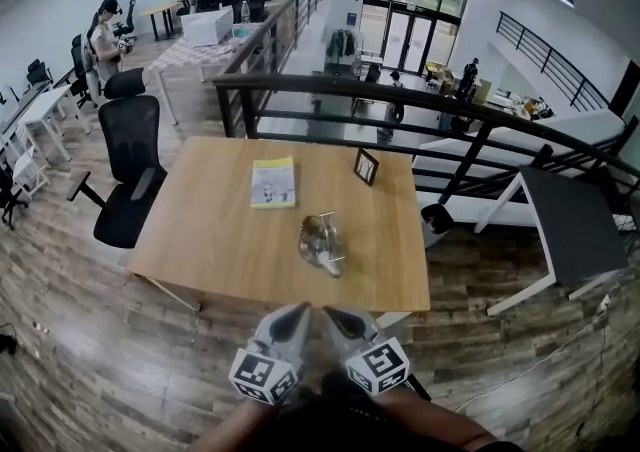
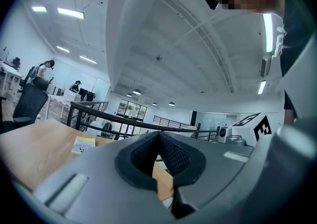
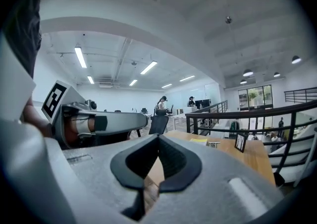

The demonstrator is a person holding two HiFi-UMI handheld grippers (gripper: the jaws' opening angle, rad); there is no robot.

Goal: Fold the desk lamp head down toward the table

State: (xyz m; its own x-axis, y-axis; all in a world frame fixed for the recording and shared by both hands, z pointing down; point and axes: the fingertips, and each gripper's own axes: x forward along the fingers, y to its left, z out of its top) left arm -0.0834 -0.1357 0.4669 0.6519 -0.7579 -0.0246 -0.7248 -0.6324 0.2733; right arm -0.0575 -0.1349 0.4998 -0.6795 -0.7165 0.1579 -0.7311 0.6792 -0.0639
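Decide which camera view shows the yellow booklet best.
The head view: the yellow booklet lies whole, seen from above. The left gripper view shows the yellow booklet small and slanted; the right gripper view, only a distant yellow sliver.

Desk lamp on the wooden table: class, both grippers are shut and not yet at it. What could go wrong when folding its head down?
1. The left gripper and right gripper are both shut and empty. Arriving that way, they could shove the desk lamp rather than grip it.
2. Pressing the head with the base unheld may tip the lamp or slide it across the table.
3. A slide away from the person could knock the picture frame.
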